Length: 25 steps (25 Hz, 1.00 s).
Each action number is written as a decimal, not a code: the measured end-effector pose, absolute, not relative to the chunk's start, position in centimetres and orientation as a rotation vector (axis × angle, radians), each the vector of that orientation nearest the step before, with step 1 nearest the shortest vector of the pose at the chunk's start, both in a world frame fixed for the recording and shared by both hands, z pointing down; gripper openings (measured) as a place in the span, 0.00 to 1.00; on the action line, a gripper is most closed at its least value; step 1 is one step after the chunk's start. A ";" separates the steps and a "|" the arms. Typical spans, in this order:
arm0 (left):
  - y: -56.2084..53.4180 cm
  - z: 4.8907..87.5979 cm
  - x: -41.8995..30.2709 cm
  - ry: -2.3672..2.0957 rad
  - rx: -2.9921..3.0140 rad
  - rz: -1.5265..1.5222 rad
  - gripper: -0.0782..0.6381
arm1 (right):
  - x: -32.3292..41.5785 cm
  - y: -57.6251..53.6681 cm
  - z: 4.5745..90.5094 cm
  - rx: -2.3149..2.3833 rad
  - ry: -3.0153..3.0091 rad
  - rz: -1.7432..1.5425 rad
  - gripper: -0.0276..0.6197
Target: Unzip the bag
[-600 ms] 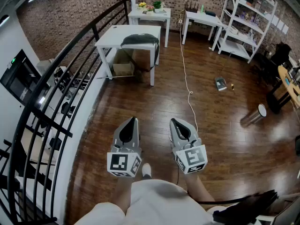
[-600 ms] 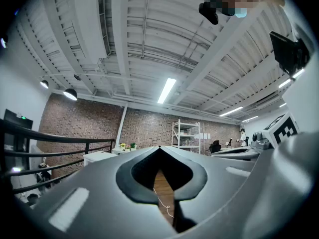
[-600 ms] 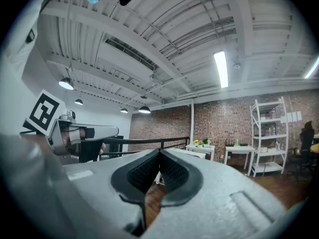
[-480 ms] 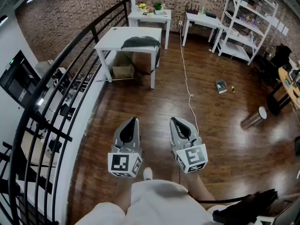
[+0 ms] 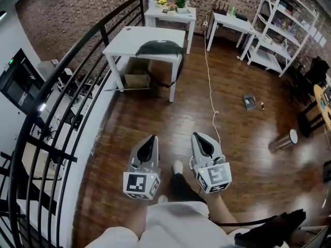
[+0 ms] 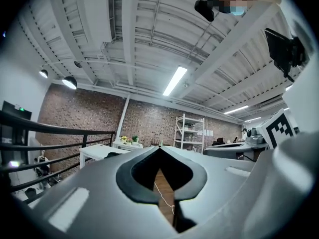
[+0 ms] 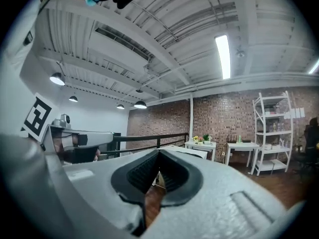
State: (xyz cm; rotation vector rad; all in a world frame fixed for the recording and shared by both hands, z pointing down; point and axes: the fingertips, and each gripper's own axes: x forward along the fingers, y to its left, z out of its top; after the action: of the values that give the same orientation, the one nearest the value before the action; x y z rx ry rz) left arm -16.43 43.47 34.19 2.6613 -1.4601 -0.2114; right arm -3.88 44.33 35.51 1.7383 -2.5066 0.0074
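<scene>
We hold left gripper (image 5: pixel 151 138) and right gripper (image 5: pixel 196 136) closed, empty; bag (image 5: pixel 159 47) on table (image 5: pixel 135 37) near-right corner

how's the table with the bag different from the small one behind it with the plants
The bag table looks bigger and stands nearer; the plant table is smaller, back by the brick wall. The bag table holds a dark bag at its edge; the plant table holds potted plants. Both are white with straight legs.

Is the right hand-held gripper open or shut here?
Shut: the right hand-held gripper shows its jaw tips meeting in its own view, with nothing between them.
</scene>
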 end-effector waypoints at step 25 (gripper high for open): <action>1.3 34.1 -7.3 -1.591 2.597 -0.130 0.13 | 3.5 1.9 37.5 1.512 -2.646 0.116 0.03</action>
State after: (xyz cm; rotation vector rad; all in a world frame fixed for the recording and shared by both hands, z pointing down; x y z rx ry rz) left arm -7.31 1.29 34.08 2.5972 -1.5912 -0.1304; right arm 3.53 1.94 37.49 1.5121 -2.6464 0.1162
